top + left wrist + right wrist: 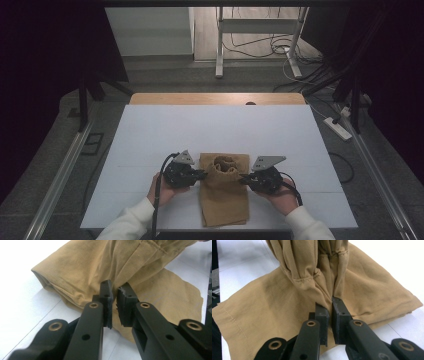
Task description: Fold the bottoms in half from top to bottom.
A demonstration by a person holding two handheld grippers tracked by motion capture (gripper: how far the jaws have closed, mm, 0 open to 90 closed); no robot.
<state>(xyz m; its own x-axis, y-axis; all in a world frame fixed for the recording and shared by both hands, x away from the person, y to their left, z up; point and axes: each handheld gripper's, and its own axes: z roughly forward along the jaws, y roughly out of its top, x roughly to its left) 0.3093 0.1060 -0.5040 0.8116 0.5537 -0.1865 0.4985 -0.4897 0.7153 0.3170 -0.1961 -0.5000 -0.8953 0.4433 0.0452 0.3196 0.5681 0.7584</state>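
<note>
Between the two hand-held grippers, a tan cloth garment (224, 190) is lying on the white counter (150, 135), its bunched, gathered end rising just above the line joining both tools and its flat part running back toward the person.

Left hand-held gripper (201, 174) is coming in at the garment's left edge, tips touching the fabric. From the left gripper view, left hand-held gripper (114, 295) is sitting nearly clenched, jaws almost together with a thin fold of the garment (105, 262) pinched at the tips; a narrow slit is showing lower between the pads. Rolled hem is lying just ahead and left of the jaws, flat panel spreading out to the right of them.

Right hand-held gripper (243, 179) is coming in at the garment's right edge, also touching it. From the right gripper view, right hand-held gripper (331, 303) is clamping a gathered pleat of the garment (274, 315), fabric running down into the gap between the pads. Stitched gathers are standing directly ahead of the jaws; flat cloth is spreading out both sides.

Person's hands (161, 191) are wrapping each tool from behind, white sleeves (131, 220) nearest the counter's near edge.
</note>
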